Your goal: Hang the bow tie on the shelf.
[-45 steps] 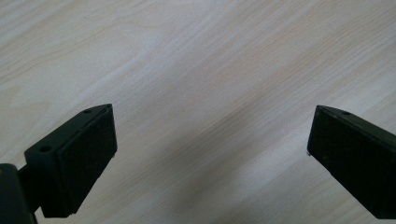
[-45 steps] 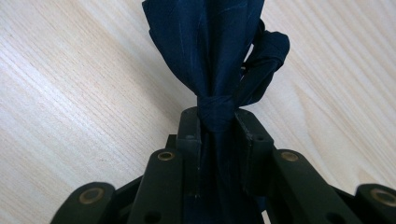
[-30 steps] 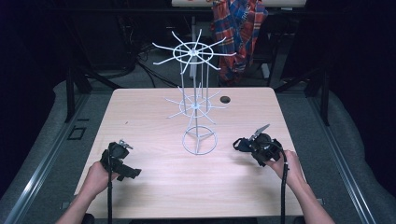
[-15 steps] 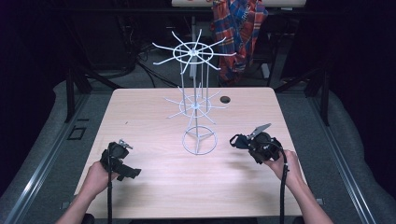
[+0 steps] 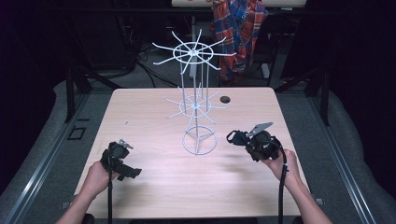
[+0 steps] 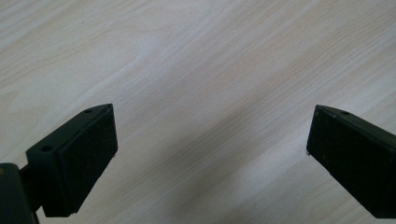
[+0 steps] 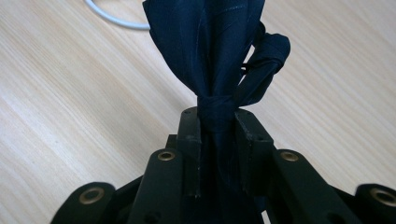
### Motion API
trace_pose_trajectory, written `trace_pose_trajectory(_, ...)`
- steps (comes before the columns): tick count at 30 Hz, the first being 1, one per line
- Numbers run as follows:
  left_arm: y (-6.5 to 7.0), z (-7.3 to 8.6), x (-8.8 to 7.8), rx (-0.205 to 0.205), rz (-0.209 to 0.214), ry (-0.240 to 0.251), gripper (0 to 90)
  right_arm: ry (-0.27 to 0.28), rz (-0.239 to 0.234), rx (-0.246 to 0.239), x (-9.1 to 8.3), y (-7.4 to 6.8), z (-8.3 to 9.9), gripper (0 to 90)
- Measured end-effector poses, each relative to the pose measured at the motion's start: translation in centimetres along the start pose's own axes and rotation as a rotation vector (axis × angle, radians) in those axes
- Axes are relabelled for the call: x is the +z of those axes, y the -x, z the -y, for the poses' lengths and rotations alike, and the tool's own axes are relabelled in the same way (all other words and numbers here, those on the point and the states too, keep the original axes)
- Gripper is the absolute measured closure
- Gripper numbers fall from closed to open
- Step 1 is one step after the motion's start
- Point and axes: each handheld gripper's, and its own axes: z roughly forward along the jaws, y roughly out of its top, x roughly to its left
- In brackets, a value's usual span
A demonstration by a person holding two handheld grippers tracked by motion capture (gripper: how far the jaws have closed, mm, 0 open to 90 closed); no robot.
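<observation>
A white wire rack (image 5: 194, 105) with two tiers of radiating hooks stands on a ring base (image 5: 200, 140) at the middle of the pale wooden table (image 5: 149, 121). My right gripper (image 5: 237, 138) hovers just right of that base, shut on a dark navy knotted cloth (image 5: 232, 136). In the right gripper view the cloth (image 7: 210, 46) rises from between the closed jaws of the gripper (image 7: 217, 126), with a stretch of the white ring (image 7: 112, 18) behind it. My left gripper (image 5: 126, 168) sits low at the table's front left. Its jaws stand wide apart, open (image 6: 210, 140) over bare wood.
A small dark round hole (image 5: 225, 99) lies in the table behind the rack. A plaid garment (image 5: 238, 28) hangs beyond the far edge. Dark floor and metal rails flank the table on both sides.
My right gripper has risen a little and edged left toward the rack's base, cloth still gripped. The left gripper has stayed put.
</observation>
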Motion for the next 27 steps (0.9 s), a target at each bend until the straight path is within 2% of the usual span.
trace_pose_trajectory(8, 0.0, 0.0, 0.1, 0.007, 0.004, -0.003, 2.0, 0.054, -0.006, 0.013, -0.8, -0.5, -0.6, 73.6)
trace_pose_trajectory(15, 0.0, 0.0, 0.0, 0.006, 0.005, -0.002, 2.0, 0.110, 0.015, 0.014, -1.7, -0.9, -1.1, 73.6)
trace_pose_trajectory(23, 0.1, 0.0, 0.0, 0.009, 0.001, -0.003, 2.0, 0.135, 0.007, 0.038, -1.9, -0.6, -1.4, 73.6)
trace_pose_trajectory(27, 0.0, 0.0, 0.0, 0.007, 0.003, -0.004, 2.0, 0.164, 0.026, 0.046, -2.2, -0.5, -1.6, 73.7)
